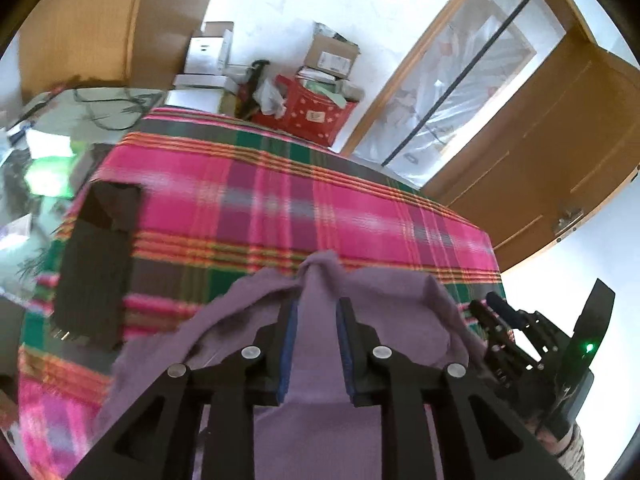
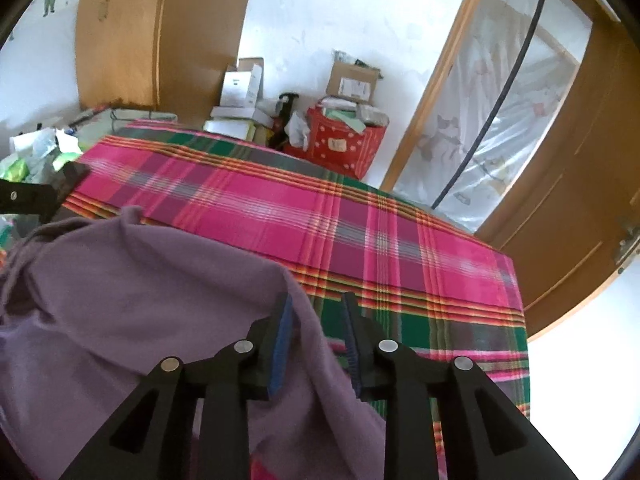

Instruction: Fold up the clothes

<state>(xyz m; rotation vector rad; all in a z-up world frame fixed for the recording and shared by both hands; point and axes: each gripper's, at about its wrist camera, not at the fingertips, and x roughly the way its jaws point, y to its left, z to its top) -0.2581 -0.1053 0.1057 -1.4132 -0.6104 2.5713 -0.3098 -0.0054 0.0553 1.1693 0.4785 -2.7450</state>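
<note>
A purple garment [image 1: 320,360] lies bunched at the near edge of a table covered by a pink plaid cloth [image 1: 280,200]. My left gripper [image 1: 318,304] is open, and a raised ridge of the purple fabric stands in the gap between its blue pads [image 1: 290,340]. In the right wrist view the purple garment [image 2: 140,300] spreads to the left. My right gripper [image 2: 318,300] is open at the garment's right edge, with the fabric draped over its left finger [image 2: 282,332] and the plaid cloth [image 2: 360,232] showing in the gap.
A dark folded item [image 1: 96,264] lies on the left of the table. Boxes [image 1: 332,56] and a red bag [image 1: 316,112] stand against the far wall. A wooden door [image 1: 540,140] is on the right, and clutter [image 2: 36,152] sits off the table's left side.
</note>
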